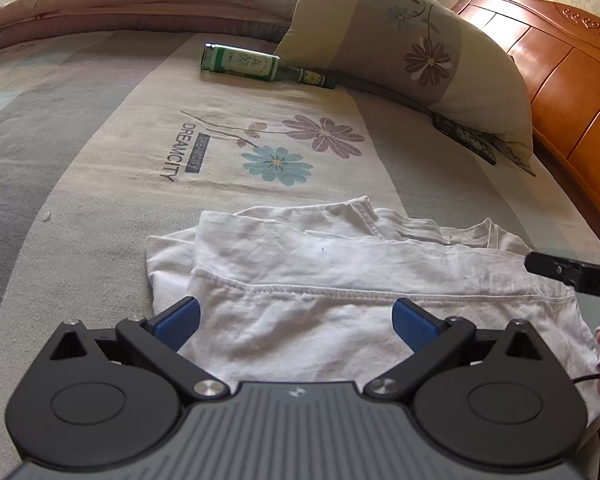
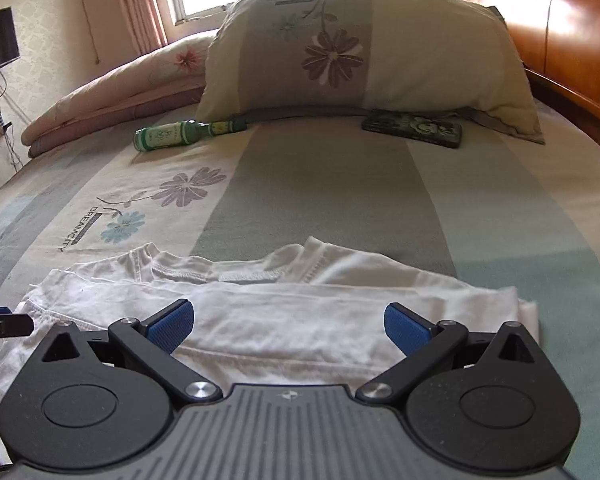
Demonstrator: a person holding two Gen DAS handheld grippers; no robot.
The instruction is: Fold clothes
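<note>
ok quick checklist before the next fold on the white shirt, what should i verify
1. Left tool open, blue pads apart: ok.
2. Right tool open: ok.
3. Neither tool is pinching cloth: ok.
4. White t-shirt lies partly folded on the bed sheet, hem toward the tools, some wrinkles: ok.
5. Fold path free: green bottle, pillow and dark booklet lie well beyond the shirt: ok.
6. Whether the layers underneath are even: cannot tell.
</note>
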